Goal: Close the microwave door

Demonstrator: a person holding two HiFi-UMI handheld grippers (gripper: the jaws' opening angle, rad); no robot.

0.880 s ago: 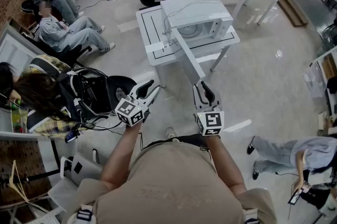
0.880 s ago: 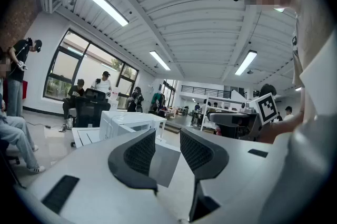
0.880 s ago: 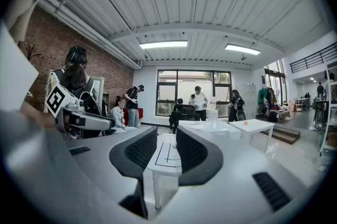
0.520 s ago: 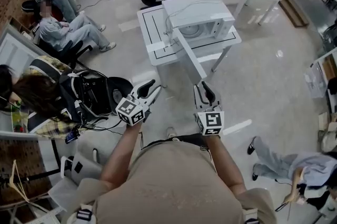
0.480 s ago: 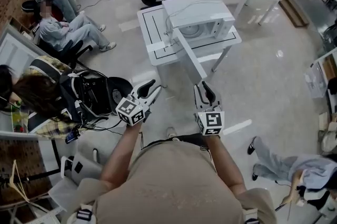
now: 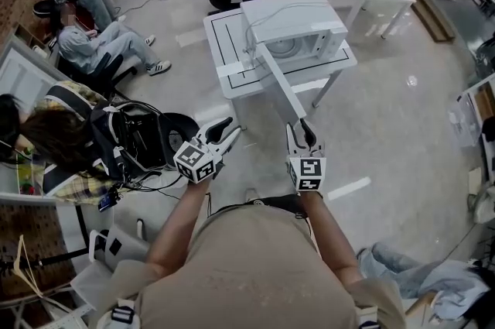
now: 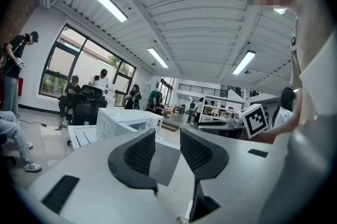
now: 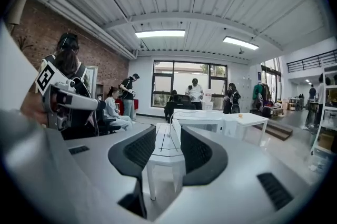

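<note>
While one microwave point(image 6: 298, 22) has its door point(image 6: 278, 83) open, left tongs point(image 6: 230, 129) and right tongs point(image 6: 298, 128) gape empty.

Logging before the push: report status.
Left gripper and right gripper open, empty. Microwave door stands wide open, untouched. Nothing seen blocking it.

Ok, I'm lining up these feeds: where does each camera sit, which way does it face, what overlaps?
Head view: on the person's head, looking steeply down at the microwave with its door open; torso, forearms, left gripper, right gripper show.
Left gripper view: on that gripper, facing the microwave; its open, empty jaws show.
Right gripper view: likewise, facing the table; open jaws show.
Shared: all see the microwave.
</note>
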